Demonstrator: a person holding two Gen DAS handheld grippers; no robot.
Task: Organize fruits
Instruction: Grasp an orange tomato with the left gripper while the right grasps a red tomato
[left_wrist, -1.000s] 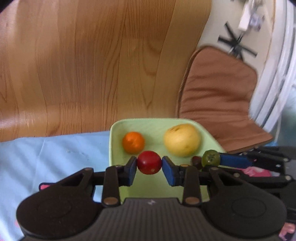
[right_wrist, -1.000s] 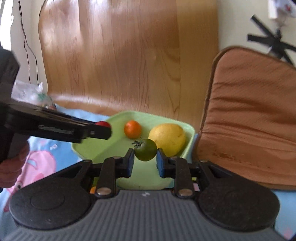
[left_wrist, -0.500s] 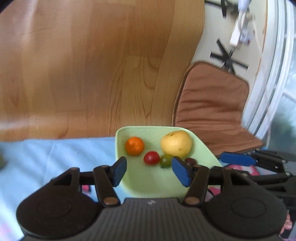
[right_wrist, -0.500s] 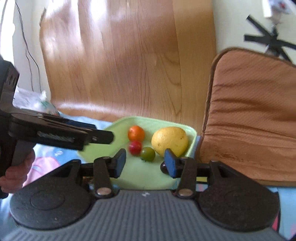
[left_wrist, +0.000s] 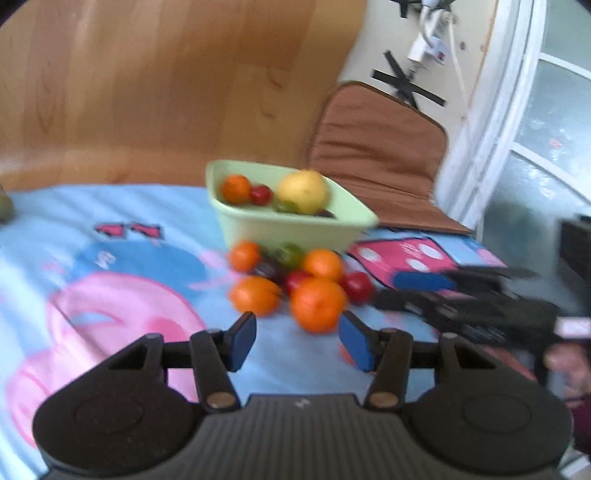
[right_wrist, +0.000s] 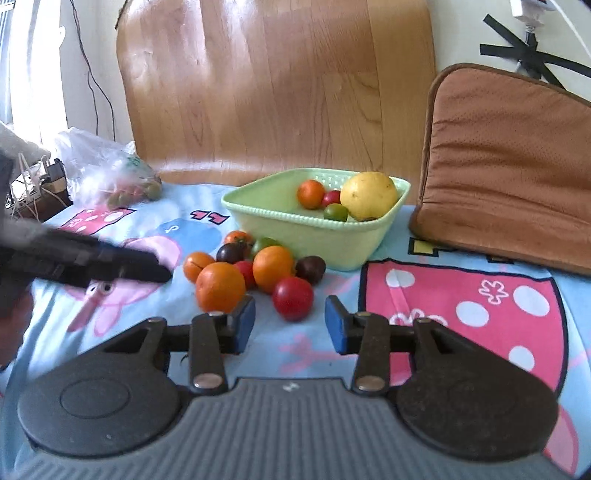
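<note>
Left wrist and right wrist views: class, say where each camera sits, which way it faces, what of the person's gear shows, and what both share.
Left wrist: sits behind the open left gripper, facing the pile of fruit and green basket; the right gripper enters at right.
Right wrist: sits behind the open right gripper, facing a red tomato; the left gripper enters at left.
Shared: basket, fruit pile, brown cushion.

A: The green basket (right_wrist: 354, 242) looks like matt plastic, its far wall perforated.
B: And the printed sheet (right_wrist: 461, 295) is soft cloth; the headboard (right_wrist: 277, 92) behind is glossy wood, the brown cushion (right_wrist: 509, 166) stitched fabric.
</note>
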